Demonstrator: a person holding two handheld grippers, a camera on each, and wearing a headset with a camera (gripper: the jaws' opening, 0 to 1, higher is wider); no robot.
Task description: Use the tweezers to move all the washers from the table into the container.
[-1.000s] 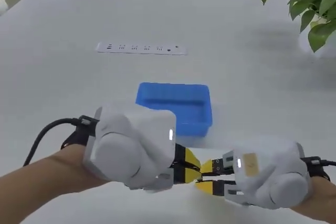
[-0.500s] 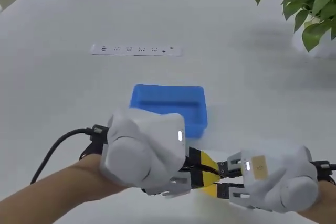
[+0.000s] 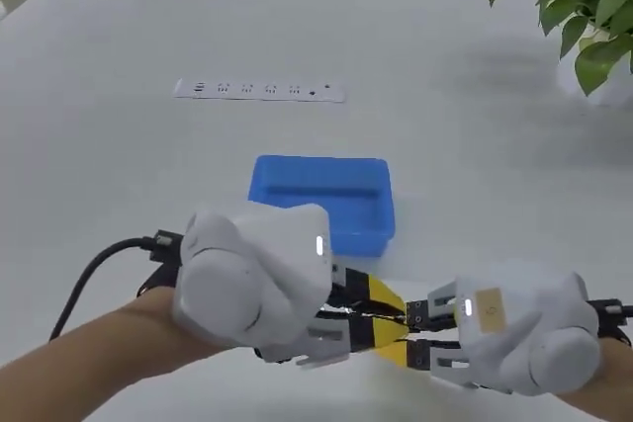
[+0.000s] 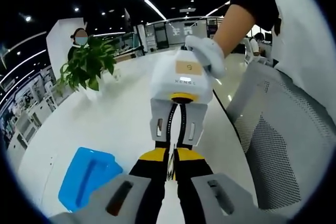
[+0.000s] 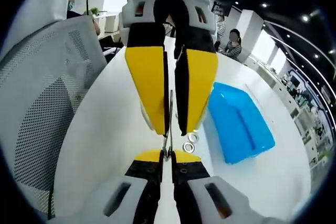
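My left gripper (image 3: pixel 386 315) and right gripper (image 3: pixel 404 331) meet tip to tip low over the white table (image 3: pixel 465 145), just in front of the blue container (image 3: pixel 323 197). Thin metal tweezers (image 5: pixel 169 121) run between both pairs of yellow jaws. In the right gripper view my right gripper (image 5: pixel 166 156) is shut on one end of them, and the left gripper's jaws close around them above. In the left gripper view my left gripper (image 4: pixel 170 157) pinches the tweezers (image 4: pixel 170 169). Two washers (image 5: pixel 190 142) lie on the table beside the jaws, near the container (image 5: pixel 241 121).
A white power strip (image 3: pixel 260 90) lies far behind the container. A green plant (image 3: pixel 579 2) stands at the table's far right corner. A grey mesh chair (image 4: pixel 283 145) sits just off the table's near edge.
The two grippers have drawn closer together, so their jaw tips now overlap around the tweezers. The head camera has shifted slightly.
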